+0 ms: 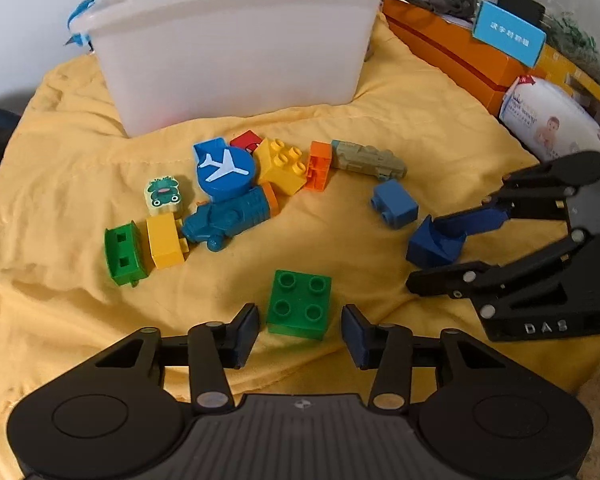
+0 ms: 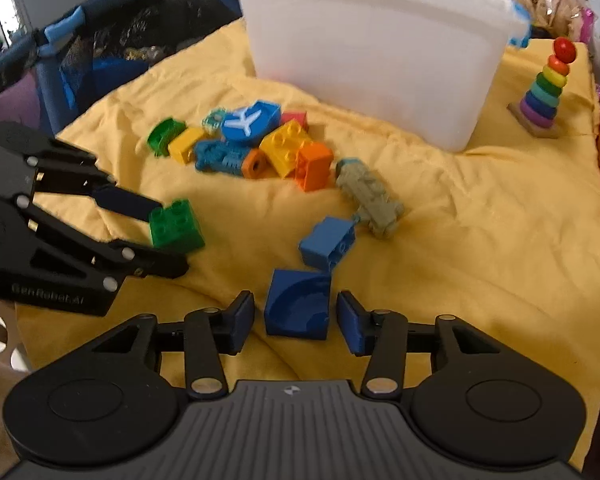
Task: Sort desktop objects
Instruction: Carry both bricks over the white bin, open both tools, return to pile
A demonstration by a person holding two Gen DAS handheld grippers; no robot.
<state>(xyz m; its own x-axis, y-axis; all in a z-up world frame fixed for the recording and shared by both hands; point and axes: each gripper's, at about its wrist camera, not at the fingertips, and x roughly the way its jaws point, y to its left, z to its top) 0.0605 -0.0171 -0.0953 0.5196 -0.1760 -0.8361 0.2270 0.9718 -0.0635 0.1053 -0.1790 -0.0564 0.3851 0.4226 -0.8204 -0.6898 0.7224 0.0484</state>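
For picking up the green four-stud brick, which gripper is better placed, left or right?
Left. The left gripper already straddles the green brick, jaws open with gaps on both sides. The right gripper sits around the dark blue block instead.

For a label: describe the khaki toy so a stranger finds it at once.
Start at the white bin on the yellow cloth. In front lies a toy pile; at its right end, beside the orange brick, lies the khaki vehicle, the only dull-coloured toy.

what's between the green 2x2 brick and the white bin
The toy pile: a teal truck, a blue airplane disc and a yellow brick lie between the green brick and the white bin, seen in the left wrist view.
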